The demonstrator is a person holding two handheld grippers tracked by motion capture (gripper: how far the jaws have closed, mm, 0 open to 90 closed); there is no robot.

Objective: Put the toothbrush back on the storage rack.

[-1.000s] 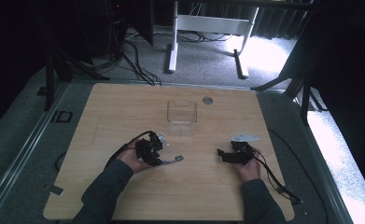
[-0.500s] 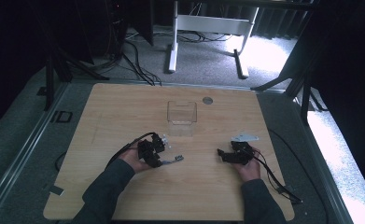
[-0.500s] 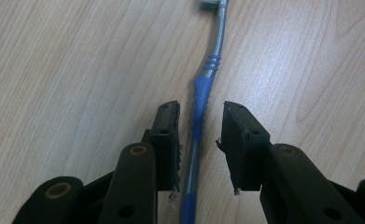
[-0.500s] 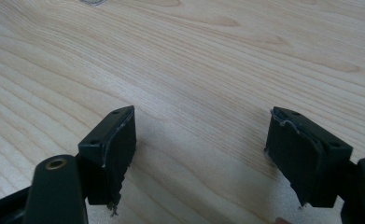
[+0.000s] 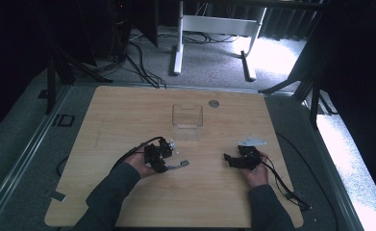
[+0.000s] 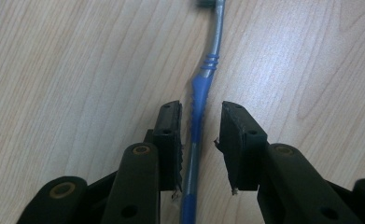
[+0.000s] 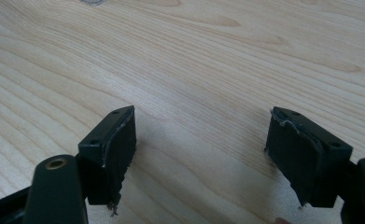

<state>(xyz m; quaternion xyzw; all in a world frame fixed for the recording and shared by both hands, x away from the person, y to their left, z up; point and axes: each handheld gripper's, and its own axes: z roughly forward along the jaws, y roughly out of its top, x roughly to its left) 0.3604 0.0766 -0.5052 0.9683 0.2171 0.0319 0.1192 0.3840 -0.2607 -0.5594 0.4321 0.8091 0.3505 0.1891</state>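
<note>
Now left gripper (image 6: 200,140) jaws just narrowed around blue-and-grey plastic toothbrush (image 6: 203,88) lying flat on wooden table (image 5: 128,115), near side of clear plastic box (image 5: 187,118); small gap remained, no grip yet. Right gripper (image 7: 201,158) wide open, empty.

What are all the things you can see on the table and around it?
toothbrush: one, blue and grey, lying on the table between the left gripper's jaws
clear box: one, see-through, far middle of the table
round disc: one, grey, right of the box
table: one, light wood
white stand: one, on the floor beyond
left gripper: one, black, jaws just been closing, a gap still on one side
right gripper: one, black, open, holding nothing
</note>
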